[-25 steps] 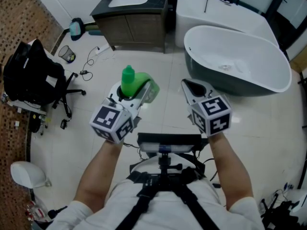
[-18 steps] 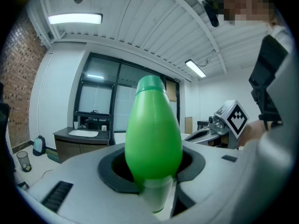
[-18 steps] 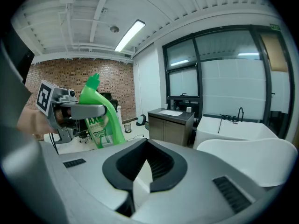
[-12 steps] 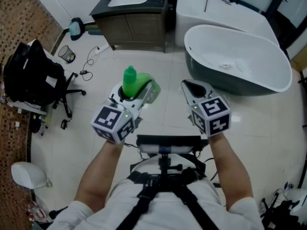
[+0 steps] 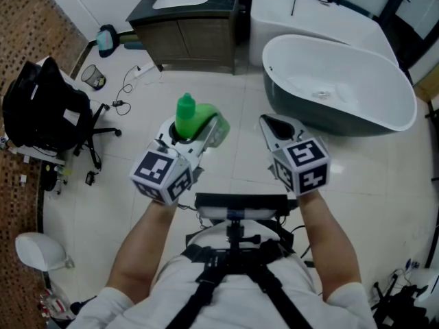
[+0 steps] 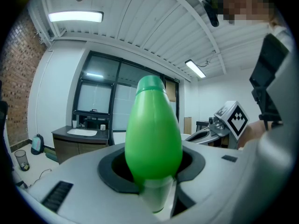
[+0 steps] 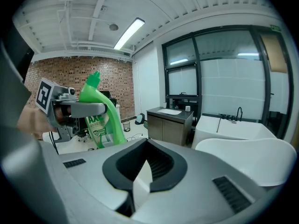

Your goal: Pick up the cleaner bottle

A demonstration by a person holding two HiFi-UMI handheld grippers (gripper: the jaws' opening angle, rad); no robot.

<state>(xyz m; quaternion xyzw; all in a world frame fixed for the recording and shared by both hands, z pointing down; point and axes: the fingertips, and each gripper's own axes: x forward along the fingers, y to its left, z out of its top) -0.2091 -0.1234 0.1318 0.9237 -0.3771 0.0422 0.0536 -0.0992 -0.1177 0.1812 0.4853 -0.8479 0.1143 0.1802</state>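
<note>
**Bathroom scene, head view with both gripper views.** A white freestanding bathtub (image 5: 339, 81) fills the upper right. A dark vanity cabinet (image 5: 192, 36) with an inset basin stands at the top centre. Both stand on a pale tiled floor (image 5: 137, 115), and a black office chair (image 5: 44, 108) sits at the left edge.

**Grippers.** The left gripper (image 5: 200, 130) and the right gripper (image 5: 274, 125) are held side by side in front of the person, near each other but apart. The left jaws stand about half open and are clamped on the cleaner bottle (image 5: 185, 112), crossing it at the shoulder just above its label. The right jaws are fully closed on nothing.

**Step in hand.** The bottle hangs in the air well above the floor and touches no support, so the pick-up appears to be complete. What follows probably calls only for a firm, steady clamp with the bottle kept upright. The smooth tapering plastic could slide through jaws that slacken.

**The bottle.** It is bright green plastic with a rounded cap end and a bent, sloping neck. Its broader body carries a green-and-white printed label, seen in the right gripper view. The part low between the jaws looks paler and slightly translucent. It stands roughly upright, with the neck leaning.
</note>
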